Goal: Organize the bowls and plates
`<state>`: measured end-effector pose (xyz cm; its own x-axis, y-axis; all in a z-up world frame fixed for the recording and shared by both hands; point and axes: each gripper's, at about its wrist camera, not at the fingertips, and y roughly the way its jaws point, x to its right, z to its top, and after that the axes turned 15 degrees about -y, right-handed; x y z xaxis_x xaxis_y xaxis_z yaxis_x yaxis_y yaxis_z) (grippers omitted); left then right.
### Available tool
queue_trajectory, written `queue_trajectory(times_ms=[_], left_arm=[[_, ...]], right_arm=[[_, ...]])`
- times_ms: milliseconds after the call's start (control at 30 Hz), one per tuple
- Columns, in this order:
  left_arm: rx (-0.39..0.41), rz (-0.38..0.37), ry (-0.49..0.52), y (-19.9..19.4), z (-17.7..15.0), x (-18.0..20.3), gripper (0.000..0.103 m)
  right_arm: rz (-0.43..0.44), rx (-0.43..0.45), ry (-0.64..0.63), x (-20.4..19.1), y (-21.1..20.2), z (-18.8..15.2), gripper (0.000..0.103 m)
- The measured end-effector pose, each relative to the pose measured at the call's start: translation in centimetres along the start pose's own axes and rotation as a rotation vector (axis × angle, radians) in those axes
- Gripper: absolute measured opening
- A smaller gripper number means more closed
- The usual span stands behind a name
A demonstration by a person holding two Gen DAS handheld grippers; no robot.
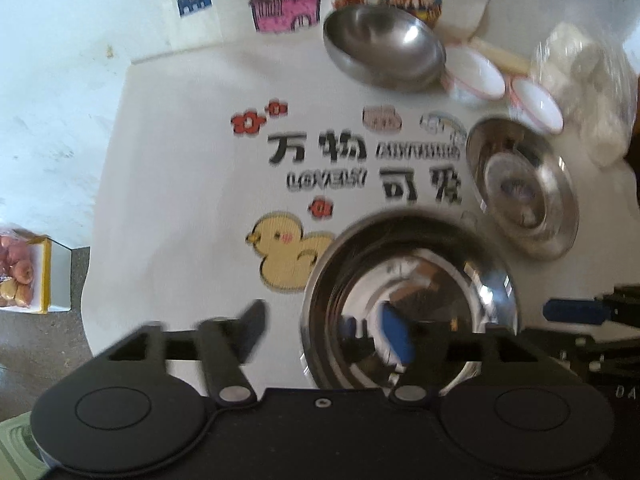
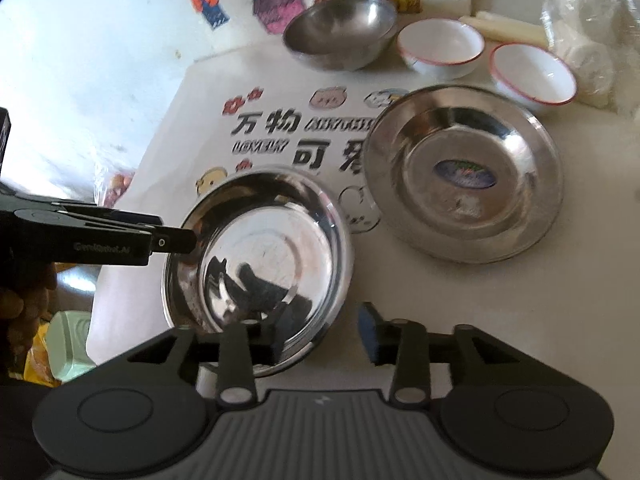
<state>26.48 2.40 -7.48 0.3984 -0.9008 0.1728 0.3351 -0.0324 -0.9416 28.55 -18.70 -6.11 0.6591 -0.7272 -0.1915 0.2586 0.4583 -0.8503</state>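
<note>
A shiny steel plate [image 1: 420, 264] [image 2: 272, 240] lies on the printed table mat, close in front of both grippers. My left gripper [image 1: 324, 332] is open and straddles the plate's left rim, one finger outside it and the blue pad over the plate. In the right wrist view the left gripper [image 2: 180, 240] reaches that rim from the left. My right gripper [image 2: 324, 336] is open astride the plate's near-right rim, and its pads do not press on it. A second steel plate [image 2: 464, 176] [image 1: 524, 192] with a sticker in its middle lies to the right.
At the back stand a steel bowl [image 2: 340, 32] and two white red-rimmed bowls [image 2: 440, 46] [image 2: 532, 72]. A plastic bag of white rolls [image 2: 592, 36] sits at the far right. A box of fruit [image 1: 24, 272] is on the floor to the left of the table.
</note>
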Motion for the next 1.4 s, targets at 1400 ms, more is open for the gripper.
queue_trajectory(times_ms=[1400], left_arm=[[0.046, 0.111, 0.276, 7.1, 4.8, 17.8, 0.102]], right_arm=[[-0.21, 0.105, 0.061, 13.6, -0.7, -1.3, 0.078]])
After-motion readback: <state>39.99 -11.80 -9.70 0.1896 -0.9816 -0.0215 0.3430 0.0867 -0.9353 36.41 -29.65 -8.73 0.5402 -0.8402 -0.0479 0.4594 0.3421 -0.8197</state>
